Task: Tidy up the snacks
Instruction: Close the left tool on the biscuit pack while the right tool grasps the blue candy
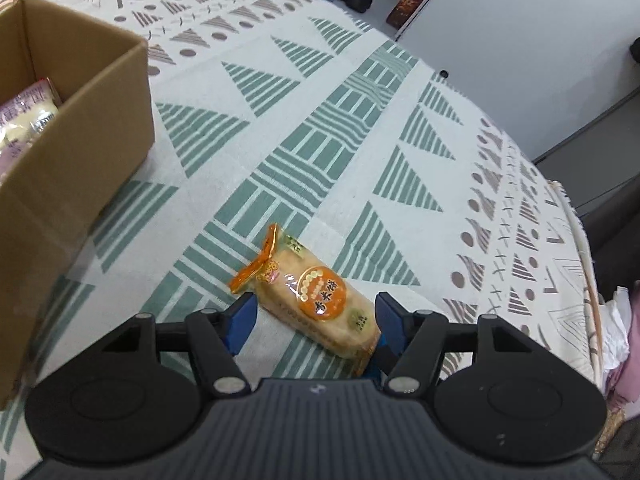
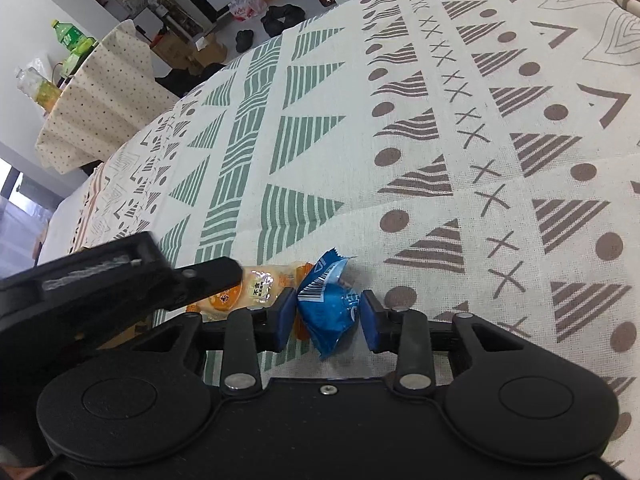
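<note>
Cardboard box (image 1: 80,92) holds pink-white packets (image 1: 24,120); left gripper (image 1: 316,320) open astride cracker pack (image 1: 320,304); right gripper (image 2: 330,312) pinching blue packet (image 2: 330,308).

- Left gripper (image 1: 316,312): pointing steeply downward, blue pads partly apart; whether both pads press anything is unclear.
- Right gripper (image 2: 329,314): angled downward, blue pads narrowly spaced, both touching what sits between them.

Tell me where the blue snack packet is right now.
In the right wrist view, the blue snack packet lies on the tablecloth between the right gripper fingers, beside the orange cracker pack.
</note>
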